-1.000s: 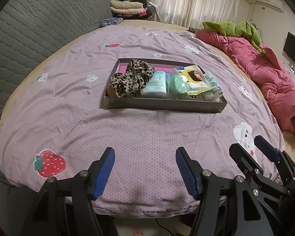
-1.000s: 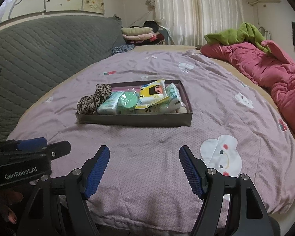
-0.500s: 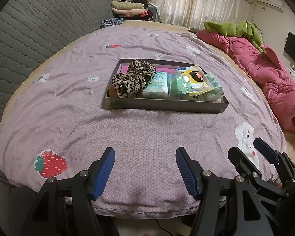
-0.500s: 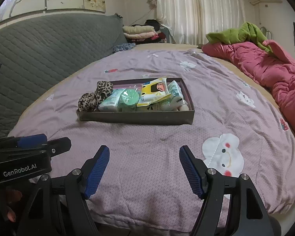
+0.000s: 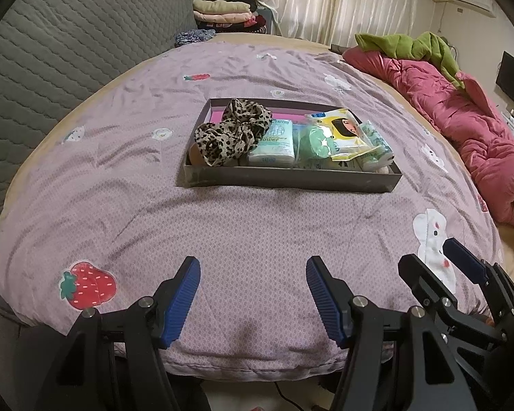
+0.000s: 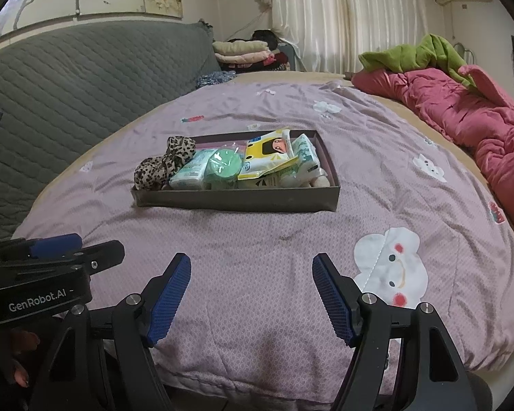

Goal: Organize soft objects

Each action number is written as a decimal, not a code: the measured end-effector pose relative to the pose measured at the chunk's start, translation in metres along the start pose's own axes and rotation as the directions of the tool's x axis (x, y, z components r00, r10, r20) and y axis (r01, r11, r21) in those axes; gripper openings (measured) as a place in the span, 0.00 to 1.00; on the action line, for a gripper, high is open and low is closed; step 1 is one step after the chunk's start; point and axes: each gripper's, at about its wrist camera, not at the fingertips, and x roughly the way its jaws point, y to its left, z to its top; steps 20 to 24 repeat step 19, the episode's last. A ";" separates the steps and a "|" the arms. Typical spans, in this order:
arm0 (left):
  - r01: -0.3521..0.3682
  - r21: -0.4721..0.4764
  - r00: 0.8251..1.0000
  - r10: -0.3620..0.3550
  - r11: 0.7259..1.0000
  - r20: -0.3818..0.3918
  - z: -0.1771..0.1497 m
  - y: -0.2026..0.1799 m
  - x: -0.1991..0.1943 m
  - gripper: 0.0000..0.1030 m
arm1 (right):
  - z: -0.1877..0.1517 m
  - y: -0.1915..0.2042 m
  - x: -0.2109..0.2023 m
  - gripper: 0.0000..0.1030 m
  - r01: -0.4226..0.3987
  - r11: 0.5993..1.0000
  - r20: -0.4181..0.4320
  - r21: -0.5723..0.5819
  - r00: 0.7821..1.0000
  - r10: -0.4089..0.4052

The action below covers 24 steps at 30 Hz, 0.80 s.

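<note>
Hovering over the bed's near edge, left tool (image 5: 253, 294) and right tool (image 6: 252, 294) both gaped wide w/ nothing between the pads. Box (image 5: 291, 178) sat mid-bed, well apart from both: leopard scrunchie (image 5: 231, 133) at left, tissue pack (image 5: 274, 144), green tub (image 5: 315, 140), yellow pouch (image 5: 342, 130) at right.

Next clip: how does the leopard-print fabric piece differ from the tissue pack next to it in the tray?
The leopard-print fabric piece is brown with dark spots; the tissue pack is pale mint and white with printed lettering. The fabric piece is bunched and irregular, while the pack is a neat rectangular block. The fabric piece fills the tray's left end and rises higher; the pack lies lower, towards the middle. Both lie in the same dark tray, side by side.
</note>
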 end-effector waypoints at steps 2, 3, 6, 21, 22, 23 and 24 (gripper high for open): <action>-0.002 0.000 1.000 0.002 1.000 0.000 0.000 0.000 0.000 0.62 | 0.000 0.000 0.000 0.73 0.003 1.000 0.000 0.000 1.000 -0.003; -0.003 0.000 1.000 0.003 1.000 -0.003 0.000 0.000 0.001 0.62 | 0.000 0.000 0.000 0.73 0.002 1.000 0.000 0.000 1.000 -0.002; -0.004 0.001 1.000 0.004 1.000 -0.003 0.000 0.000 0.001 0.62 | -0.001 0.000 0.000 0.73 0.004 1.000 0.001 -0.003 1.000 -0.004; 0.006 -0.001 1.000 -0.006 1.000 -0.007 -0.005 0.004 0.008 0.62 | -0.004 0.002 0.003 0.73 -0.008 1.000 -0.005 0.006 1.000 0.008; 0.006 -0.001 1.000 -0.006 1.000 -0.007 -0.005 0.004 0.008 0.62 | -0.004 0.002 0.003 0.73 -0.008 1.000 -0.005 0.006 1.000 0.008; 0.006 -0.001 1.000 -0.006 1.000 -0.007 -0.005 0.004 0.008 0.62 | -0.004 0.002 0.003 0.73 -0.008 1.000 -0.005 0.006 1.000 0.008; 0.006 -0.001 1.000 -0.006 1.000 -0.007 -0.005 0.004 0.008 0.62 | -0.004 0.002 0.003 0.73 -0.008 1.000 -0.005 0.006 1.000 0.008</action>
